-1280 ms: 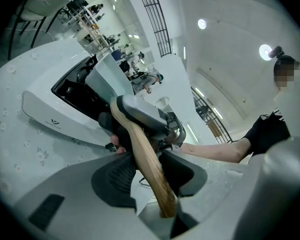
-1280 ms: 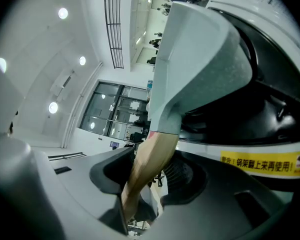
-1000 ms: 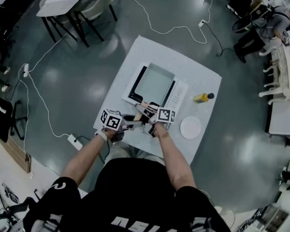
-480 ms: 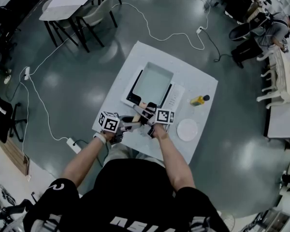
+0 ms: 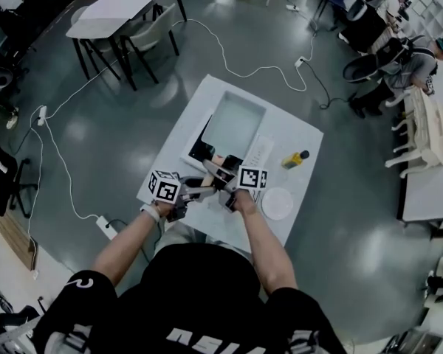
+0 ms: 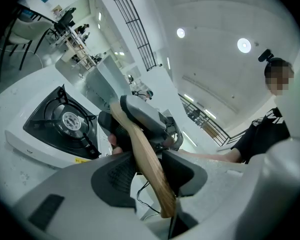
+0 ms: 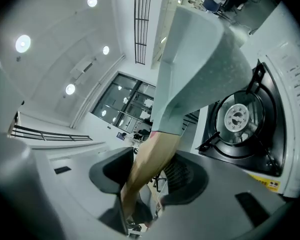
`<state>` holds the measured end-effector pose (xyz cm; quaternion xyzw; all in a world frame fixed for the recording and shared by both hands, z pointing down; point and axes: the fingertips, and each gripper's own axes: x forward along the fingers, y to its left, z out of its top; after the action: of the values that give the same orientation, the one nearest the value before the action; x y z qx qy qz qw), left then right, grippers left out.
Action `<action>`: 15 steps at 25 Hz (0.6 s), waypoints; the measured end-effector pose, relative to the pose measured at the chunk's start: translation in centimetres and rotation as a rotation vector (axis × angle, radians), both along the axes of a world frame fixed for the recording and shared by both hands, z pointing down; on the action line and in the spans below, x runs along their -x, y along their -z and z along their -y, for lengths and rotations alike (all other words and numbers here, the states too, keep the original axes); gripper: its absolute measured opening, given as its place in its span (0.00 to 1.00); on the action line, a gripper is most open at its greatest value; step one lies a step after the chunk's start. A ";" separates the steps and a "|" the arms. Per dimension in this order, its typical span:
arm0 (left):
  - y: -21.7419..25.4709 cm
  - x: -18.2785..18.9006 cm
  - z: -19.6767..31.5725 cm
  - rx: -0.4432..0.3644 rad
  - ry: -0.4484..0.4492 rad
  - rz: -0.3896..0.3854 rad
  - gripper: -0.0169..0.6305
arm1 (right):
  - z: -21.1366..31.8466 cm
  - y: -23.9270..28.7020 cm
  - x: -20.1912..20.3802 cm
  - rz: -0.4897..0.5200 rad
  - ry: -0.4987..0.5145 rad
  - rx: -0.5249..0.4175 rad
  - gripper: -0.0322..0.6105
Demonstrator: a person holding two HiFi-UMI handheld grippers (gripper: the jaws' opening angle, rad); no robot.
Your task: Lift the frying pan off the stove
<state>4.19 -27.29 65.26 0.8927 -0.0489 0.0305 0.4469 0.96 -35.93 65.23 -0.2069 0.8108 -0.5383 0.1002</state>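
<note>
Frying pan [image 5: 235, 122], a pale, square-sided one, hangs in the air over the stove [image 7: 240, 119]. The burner and pan supports show bare beneath it in the right gripper view, so the lift itself looks all but done. Both grippers are clamped on its wooden handle [image 6: 144, 149]: the left gripper [image 6: 149, 170] pinches it near the free end, and the right gripper [image 7: 147, 176] grips it closer to the pan body (the two sit just beside each other). The pan is small in the head view, so I cannot be sure it is clear of the stove's far edge. I judge this to be the raising step, and the next move calls for firm grips, a level pan and a carry sideways over bare table [image 5: 303, 133]
</note>
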 end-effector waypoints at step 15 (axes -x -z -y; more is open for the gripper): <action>4.4 -1.8 -3.2 -0.097 0.020 -0.011 0.27 | -3.4 4.5 -1.8 -0.040 0.012 -0.063 0.33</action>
<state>5.99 -24.07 60.88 0.9130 -0.0569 0.0185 0.4035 2.81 -32.53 60.68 -0.2095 0.8305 -0.5087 0.0876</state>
